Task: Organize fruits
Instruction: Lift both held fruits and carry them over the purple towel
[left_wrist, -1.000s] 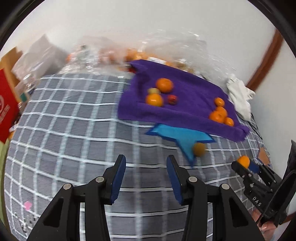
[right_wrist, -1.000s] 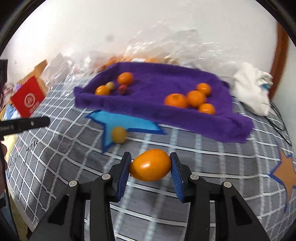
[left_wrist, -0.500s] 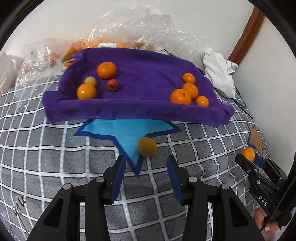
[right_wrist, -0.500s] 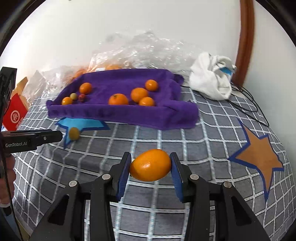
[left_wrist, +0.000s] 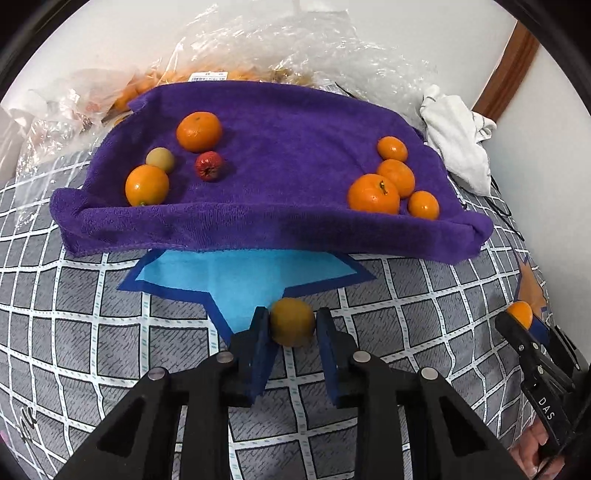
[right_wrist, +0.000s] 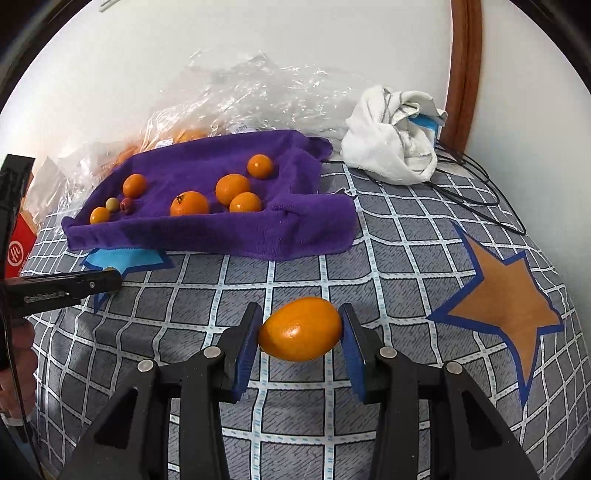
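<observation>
A purple towel lies on the checked bedspread with two groups of fruit: oranges, a pale round fruit and a small red fruit at its left, several oranges at its right. A dull yellow-orange fruit lies on the bedspread at the tip of a blue star. My left gripper is open around it, fingers on either side. My right gripper is shut on an oval orange fruit, held above the bedspread; it also shows in the left wrist view.
Clear plastic bags with more fruit lie behind the towel against the wall. A crumpled white cloth and black cables lie at the back right. A red box stands at the left. An orange star is printed on the bedspread.
My left gripper has moved forward and down until its fingers bracket the dull yellow-orange fruit. My right gripper keeps the oval orange fruit and has shifted slightly.
</observation>
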